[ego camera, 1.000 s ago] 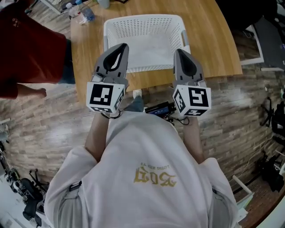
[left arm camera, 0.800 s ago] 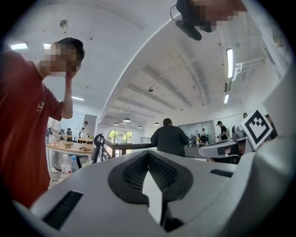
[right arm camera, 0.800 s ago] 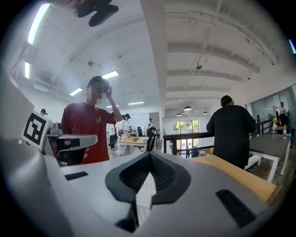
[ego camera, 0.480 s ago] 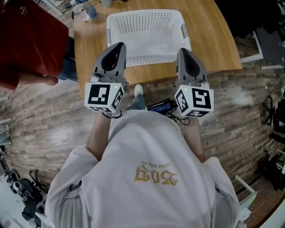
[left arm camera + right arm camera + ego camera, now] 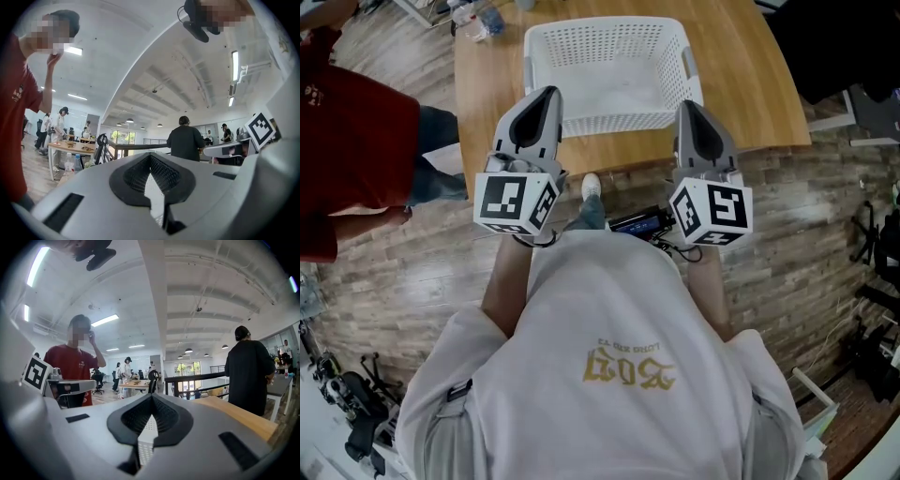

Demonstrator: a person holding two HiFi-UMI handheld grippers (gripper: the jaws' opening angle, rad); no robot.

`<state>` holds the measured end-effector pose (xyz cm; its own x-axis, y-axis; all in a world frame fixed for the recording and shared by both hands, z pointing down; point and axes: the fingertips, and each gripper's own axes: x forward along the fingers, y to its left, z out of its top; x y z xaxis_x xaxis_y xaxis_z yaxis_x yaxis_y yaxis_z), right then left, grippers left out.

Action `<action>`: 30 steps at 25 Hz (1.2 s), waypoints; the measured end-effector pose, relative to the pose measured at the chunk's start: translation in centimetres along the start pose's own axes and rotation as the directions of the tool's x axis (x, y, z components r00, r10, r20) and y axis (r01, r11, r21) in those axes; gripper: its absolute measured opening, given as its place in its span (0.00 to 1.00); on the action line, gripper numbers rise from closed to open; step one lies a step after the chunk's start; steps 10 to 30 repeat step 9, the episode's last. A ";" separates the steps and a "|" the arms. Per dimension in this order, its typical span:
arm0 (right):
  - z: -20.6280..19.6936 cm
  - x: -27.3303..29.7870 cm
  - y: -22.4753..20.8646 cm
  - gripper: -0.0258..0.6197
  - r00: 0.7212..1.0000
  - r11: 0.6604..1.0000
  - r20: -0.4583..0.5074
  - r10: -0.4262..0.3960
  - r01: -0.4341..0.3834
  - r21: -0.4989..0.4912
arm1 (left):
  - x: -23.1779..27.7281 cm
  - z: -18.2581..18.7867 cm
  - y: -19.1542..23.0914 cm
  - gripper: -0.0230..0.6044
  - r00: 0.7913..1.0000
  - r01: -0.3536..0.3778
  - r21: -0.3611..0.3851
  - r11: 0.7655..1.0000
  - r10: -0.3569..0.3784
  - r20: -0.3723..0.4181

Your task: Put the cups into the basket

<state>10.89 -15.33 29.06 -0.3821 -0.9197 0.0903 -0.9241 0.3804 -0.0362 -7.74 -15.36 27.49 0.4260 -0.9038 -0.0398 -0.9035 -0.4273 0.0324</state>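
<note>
Head view, looking down. White perforated basket (image 5: pixel 609 124) on wooden table (image 5: pixel 483 103), set close to the table's near edge, approx. midway btw. its left and right edges, open side up. L gripper (image 5: pixel 546 96) w/ jaws pressed together, nothing pinched, tip lying over the basket's near-left corner. R gripper (image 5: pixel 686 109) likewise closed tight and empty, tip at the basket's near-right corner. Basket ahead of and btw. both tips; contact not determinable. Marker cubes (image 5: pixel 517 201) at the rear of each gripper, toward the wearer's torso. In both gripper views, sliver of perforated white wall visible through the notch below the joined jaws. Person in red shirt (image 5: pixel 352 141) beyond the table's left edge.
</note>
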 end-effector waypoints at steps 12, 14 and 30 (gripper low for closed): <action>-0.2 -0.1 -0.1 0.05 1.000 1.000 -0.006 -0.001 0.001 -0.011 | -0.1 -0.1 -0.1 0.05 1.000 -0.003 0.004 1.000 0.003 -0.009; -0.2 -0.1 -0.1 0.05 1.000 1.000 -0.006 -0.001 0.001 -0.011 | -0.1 -0.1 -0.1 0.05 1.000 -0.003 0.004 1.000 0.003 -0.009; -0.2 -0.1 -0.1 0.05 1.000 1.000 -0.006 -0.001 0.001 -0.011 | -0.1 -0.1 -0.1 0.05 1.000 -0.003 0.004 1.000 0.003 -0.009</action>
